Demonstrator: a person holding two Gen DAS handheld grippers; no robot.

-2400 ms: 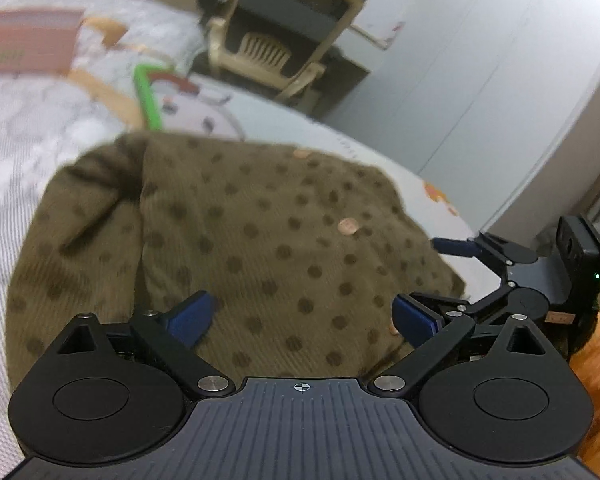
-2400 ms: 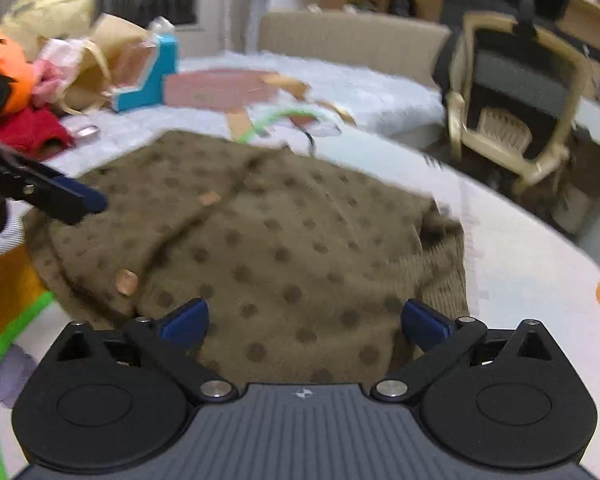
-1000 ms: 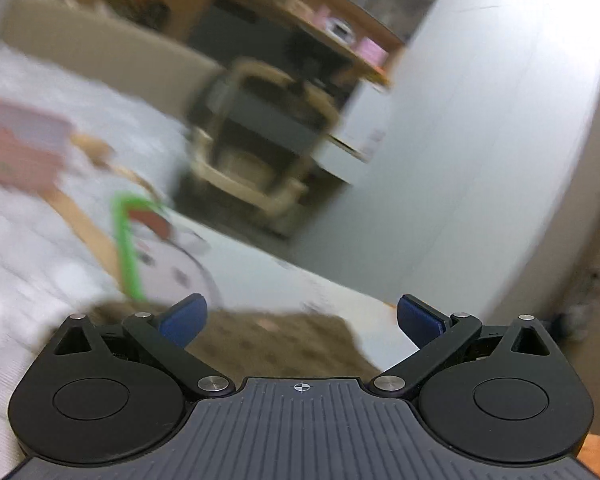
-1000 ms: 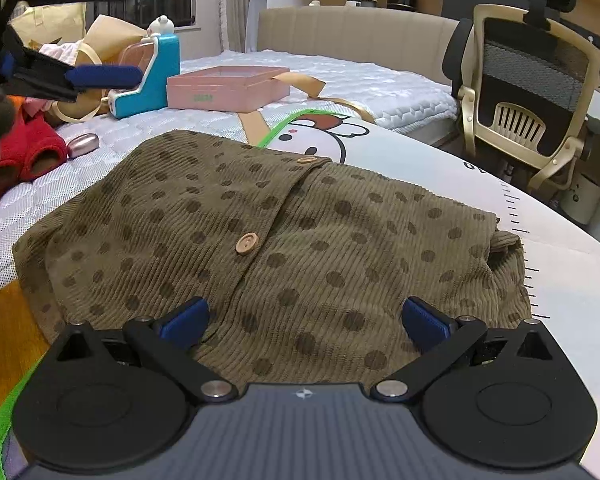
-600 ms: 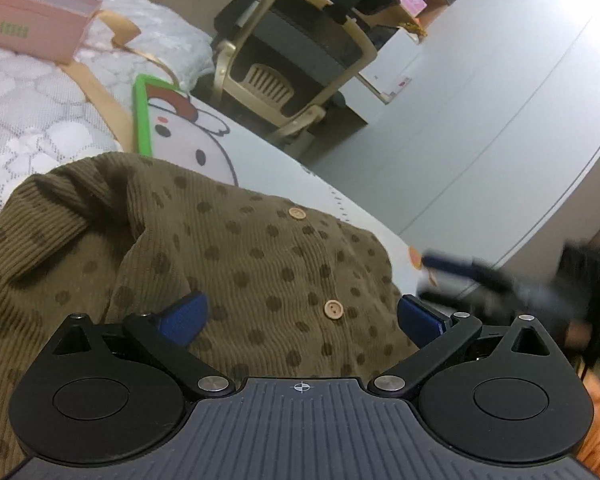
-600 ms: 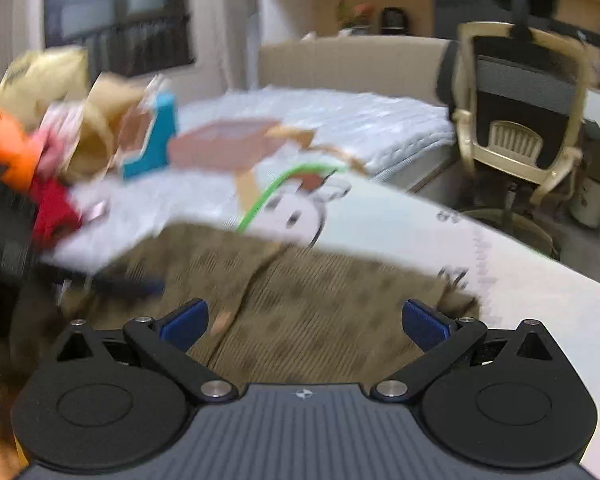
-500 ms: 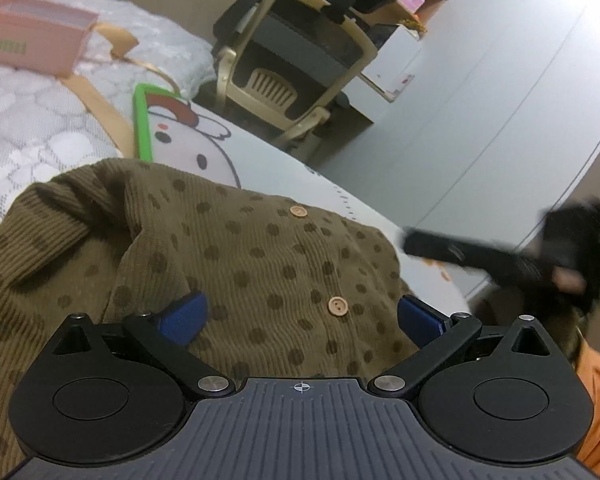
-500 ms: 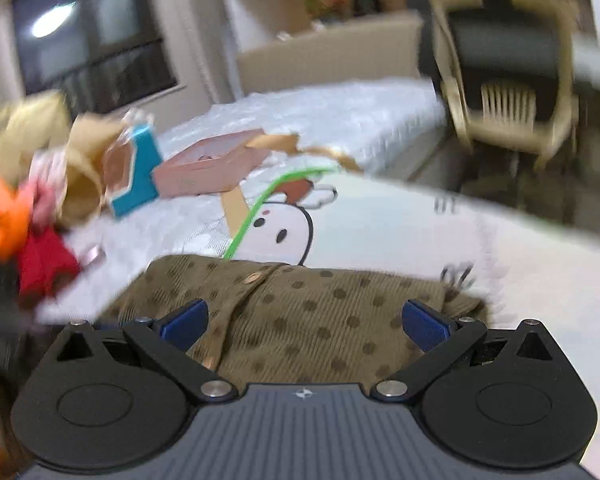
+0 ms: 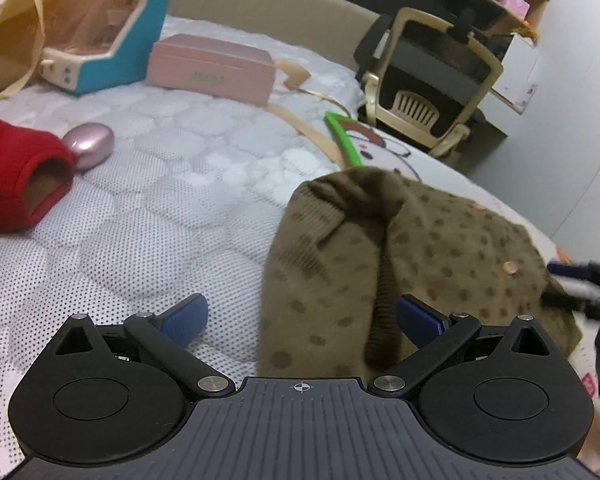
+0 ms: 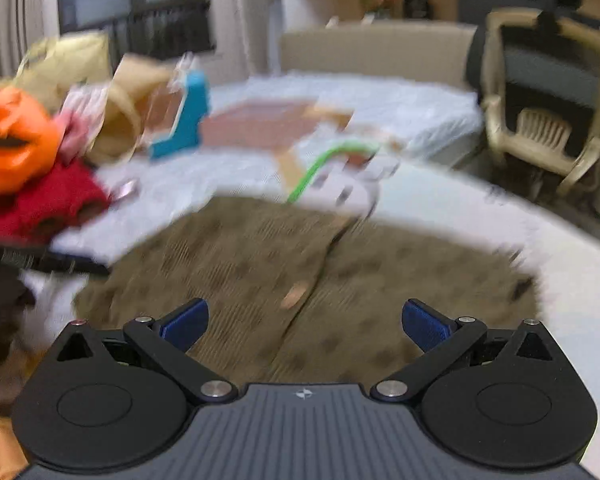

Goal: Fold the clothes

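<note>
The garment [image 9: 420,256], olive-brown corduroy with darker dots, lay bunched on the bed [image 9: 172,216], partly on the white mat [image 9: 384,148] with the green edge. In the left wrist view its long axis ran from the near fingers away toward the chair [image 9: 432,80], and a raised fold stood along its left side. Two small buttons showed toward its right part. In the blurred right wrist view the garment [image 10: 300,276] spread wide across the frame, with a seam running from near to far through its middle and a button beside that seam.

The left gripper [image 9: 300,318] had its fingers spread wide, holding nothing; the left finger was over bare bed, the right one over the garment's near edge. The right gripper [image 10: 304,320] likewise had its fingers wide apart, above the cloth, gripping nothing.

Left of the garment lay a red item [image 9: 16,184], with a pink box [image 9: 210,68] farther back on the bed.
</note>
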